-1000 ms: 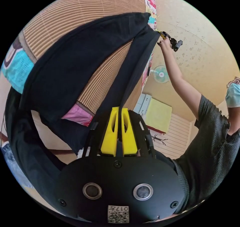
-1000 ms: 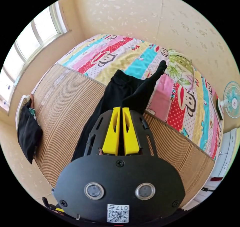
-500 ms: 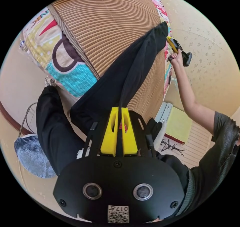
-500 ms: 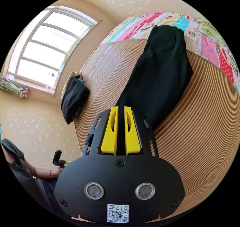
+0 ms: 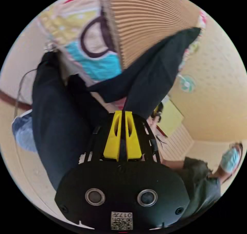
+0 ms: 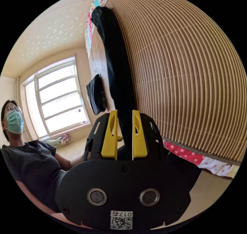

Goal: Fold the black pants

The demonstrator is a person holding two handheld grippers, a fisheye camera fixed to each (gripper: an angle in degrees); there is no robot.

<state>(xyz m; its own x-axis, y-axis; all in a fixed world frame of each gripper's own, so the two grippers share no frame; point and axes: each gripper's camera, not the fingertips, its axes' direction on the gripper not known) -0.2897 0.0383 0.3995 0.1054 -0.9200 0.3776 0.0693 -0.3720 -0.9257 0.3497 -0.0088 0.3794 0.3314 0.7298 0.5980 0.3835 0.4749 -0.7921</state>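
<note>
Left yellow two-jaw gripper [image 5: 123, 115]: jaws nearly together, pinching black cloth pants [image 5: 144, 76]. Right yellow two-jaw gripper [image 6: 123, 114]: jaws parted w/ the pants [image 6: 117, 64] betw. them; grip can't tell. Pants stretch lengthwise away over ribbed brown bamboo mat [image 6: 185, 71]. Right gripper view adds bright window [image 6: 59, 97].

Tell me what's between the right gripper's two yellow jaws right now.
In the right gripper view, the black pants run between the parted jaws of the right gripper and stretch away across the bamboo mat.
</note>
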